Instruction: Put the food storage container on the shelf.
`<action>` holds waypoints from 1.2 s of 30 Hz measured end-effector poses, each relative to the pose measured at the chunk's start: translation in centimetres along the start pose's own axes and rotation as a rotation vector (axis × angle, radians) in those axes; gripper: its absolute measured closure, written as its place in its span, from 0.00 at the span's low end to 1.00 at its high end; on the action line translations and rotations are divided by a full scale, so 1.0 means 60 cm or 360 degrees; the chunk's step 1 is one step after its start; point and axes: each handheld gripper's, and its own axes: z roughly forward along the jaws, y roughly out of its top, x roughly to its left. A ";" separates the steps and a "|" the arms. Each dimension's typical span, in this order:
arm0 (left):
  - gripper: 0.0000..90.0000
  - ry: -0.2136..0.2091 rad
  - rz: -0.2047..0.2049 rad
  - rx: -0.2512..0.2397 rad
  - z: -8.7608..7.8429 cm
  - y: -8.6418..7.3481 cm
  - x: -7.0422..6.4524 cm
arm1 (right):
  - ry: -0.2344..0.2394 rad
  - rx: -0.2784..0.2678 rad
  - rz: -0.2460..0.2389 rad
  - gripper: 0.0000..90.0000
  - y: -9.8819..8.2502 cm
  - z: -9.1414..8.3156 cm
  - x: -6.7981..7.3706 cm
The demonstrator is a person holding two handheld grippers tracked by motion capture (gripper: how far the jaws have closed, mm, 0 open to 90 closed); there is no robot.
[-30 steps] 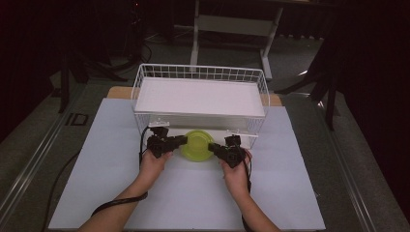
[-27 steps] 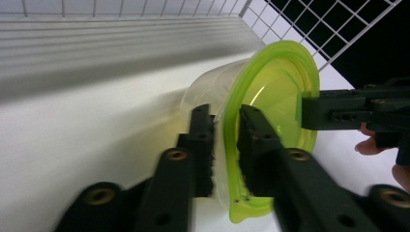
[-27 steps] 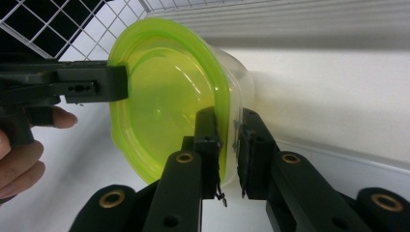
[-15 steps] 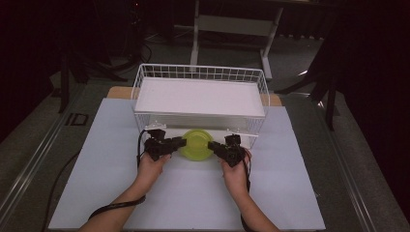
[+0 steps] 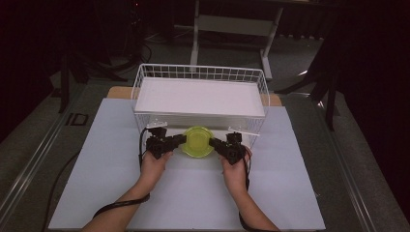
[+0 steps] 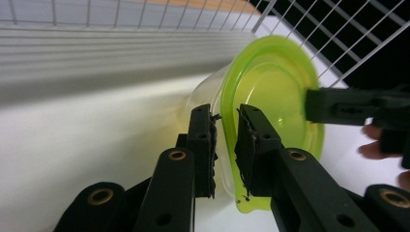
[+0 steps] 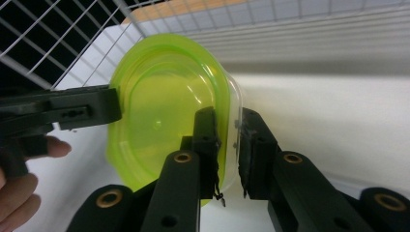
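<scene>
Here, green-lidded clear container point(image 5: 198, 142) at the wire basket's point(image 5: 145, 77) six o'clock wall; left gripper point(image 5: 178, 140) and right gripper point(image 5: 215, 143) jaws pinch opposite rim edges. Risk: thin lid flexes, popping loose from uneven pull.

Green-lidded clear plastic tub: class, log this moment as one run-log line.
object: green-lidded clear plastic tub | left gripper: jaws shut on lid rim | right gripper: jaws shut on lid rim | place: beside white wire basket

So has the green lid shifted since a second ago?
No. In the high view the lid sits at the same spot against the basket's front wall, between the left gripper and right gripper.
</scene>
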 end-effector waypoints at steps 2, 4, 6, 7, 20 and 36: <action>0.84 0.0025 0.0030 -0.0016 0.005 0.003 -0.002 | -0.0014 -0.0020 0.0017 0.86 0.001 0.002 -0.005; 0.83 0.0039 0.0041 -0.0020 0.010 0.006 -0.001 | -0.0026 -0.0035 0.0013 0.85 0.003 0.005 -0.007; 0.80 0.0054 0.0053 -0.0022 0.015 0.007 0.001 | -0.0060 -0.0042 -0.0007 0.83 0.007 0.007 -0.005; 0.79 0.0070 0.0045 -0.0027 0.018 0.008 0.002 | -0.0072 -0.0040 -0.0013 0.83 0.008 0.008 -0.004; 0.51 0.0136 0.0027 -0.0038 0.026 0.021 0.016 | -0.0123 -0.0040 -0.0035 0.74 0.025 0.023 -0.002; 0.49 0.0093 0.0025 -0.0067 -0.014 0.001 0.009 | -0.0122 -0.0099 -0.0171 0.69 0.007 -0.015 0.016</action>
